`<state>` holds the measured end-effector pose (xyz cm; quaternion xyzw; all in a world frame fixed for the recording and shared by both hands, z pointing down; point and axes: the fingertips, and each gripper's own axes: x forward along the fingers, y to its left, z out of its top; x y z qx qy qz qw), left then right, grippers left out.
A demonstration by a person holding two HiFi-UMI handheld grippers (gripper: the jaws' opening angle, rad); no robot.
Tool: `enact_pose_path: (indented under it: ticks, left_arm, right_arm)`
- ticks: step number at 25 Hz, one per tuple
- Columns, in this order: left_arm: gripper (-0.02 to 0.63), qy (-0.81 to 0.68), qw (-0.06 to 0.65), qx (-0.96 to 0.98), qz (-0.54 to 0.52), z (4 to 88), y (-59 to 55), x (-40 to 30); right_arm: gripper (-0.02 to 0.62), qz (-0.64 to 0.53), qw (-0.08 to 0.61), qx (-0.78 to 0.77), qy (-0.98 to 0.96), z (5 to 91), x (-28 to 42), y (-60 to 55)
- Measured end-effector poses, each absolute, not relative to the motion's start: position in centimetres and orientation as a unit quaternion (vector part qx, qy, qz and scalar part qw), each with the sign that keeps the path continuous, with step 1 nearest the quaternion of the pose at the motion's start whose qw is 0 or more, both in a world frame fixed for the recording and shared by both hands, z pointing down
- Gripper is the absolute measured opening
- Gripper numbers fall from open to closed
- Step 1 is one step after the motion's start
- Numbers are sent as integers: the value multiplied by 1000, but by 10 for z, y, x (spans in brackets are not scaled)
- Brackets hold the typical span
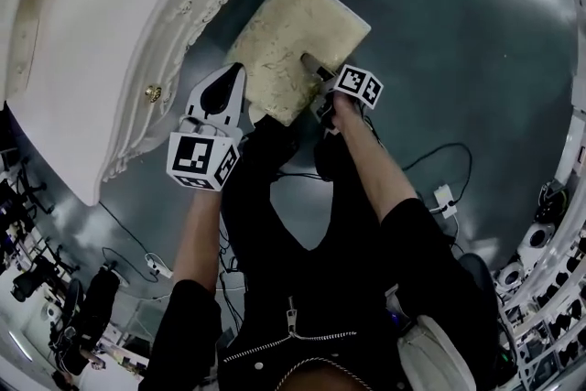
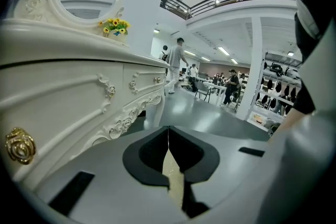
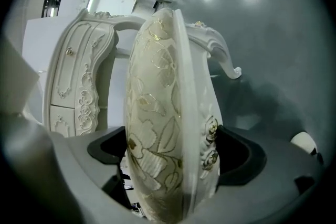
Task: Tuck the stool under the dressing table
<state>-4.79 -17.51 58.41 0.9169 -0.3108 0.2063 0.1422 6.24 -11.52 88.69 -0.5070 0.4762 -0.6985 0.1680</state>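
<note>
Two grippers: right gripper [image 1: 313,69] clamps the seat edge of the cream floral-cushioned stool [image 1: 298,32]; left gripper [image 1: 231,85] is pinched together, empty, by its near corner.
Progress: stool sits beside the white carved dressing table [image 1: 110,32], mostly out; pushing it under remains, I judge.
Surface: dark grey glossy floor [image 1: 458,32], cables [image 1: 439,151] trailing.
Room: bright open hall, people [image 2: 176,63] beyond.

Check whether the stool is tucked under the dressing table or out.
Out. The head view shows the stool clear of the dressing table, beside its curved front on open floor; the right hand-held gripper clamps the seat edge.
</note>
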Motion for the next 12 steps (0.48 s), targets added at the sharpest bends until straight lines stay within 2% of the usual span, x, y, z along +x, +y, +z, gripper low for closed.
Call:
enact_pose_path:
  ticks: [12]
  left_arm:
    - [21,-328,127,916,191,596,-192,-50]
  right_arm:
    - [514,-691,187,-498,490,882,48,-182]
